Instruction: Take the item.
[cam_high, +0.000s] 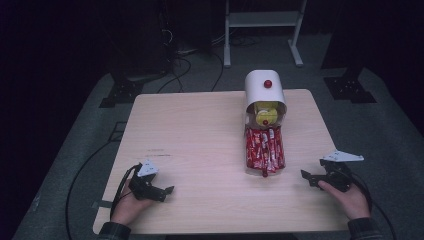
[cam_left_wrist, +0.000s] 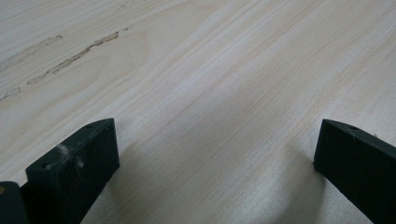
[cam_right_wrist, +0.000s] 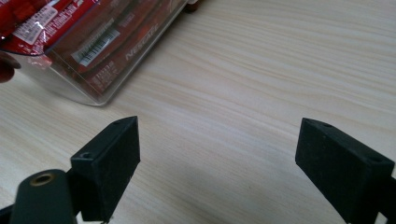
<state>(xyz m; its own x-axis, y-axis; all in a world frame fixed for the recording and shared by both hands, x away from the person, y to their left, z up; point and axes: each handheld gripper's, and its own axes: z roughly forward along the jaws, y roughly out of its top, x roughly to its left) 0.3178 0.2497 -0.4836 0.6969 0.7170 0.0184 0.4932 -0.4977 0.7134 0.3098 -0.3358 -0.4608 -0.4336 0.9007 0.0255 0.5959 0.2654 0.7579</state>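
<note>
A white dome-shaped dispenser (cam_high: 264, 90) with a red knob stands at the back right of the light wooden table (cam_high: 200, 135). In front of it lies a clear tray (cam_high: 264, 150) packed with several red sachets, whose corner (cam_right_wrist: 100, 51) shows in the right gripper view. My left gripper (cam_high: 169, 191) rests near the front left edge, jaws wide apart over bare wood (cam_left_wrist: 215, 140). My right gripper (cam_high: 304, 175) sits near the front right, to the right of the tray, jaws wide apart with nothing between them.
A yellow item (cam_high: 266, 114) sits inside the dispenser's mouth. Faint scuff marks (cam_high: 159, 152) mark the tabletop at left. Cables (cam_high: 85, 170) trail over the grey floor, and a white metal stand (cam_high: 262, 22) is behind the table.
</note>
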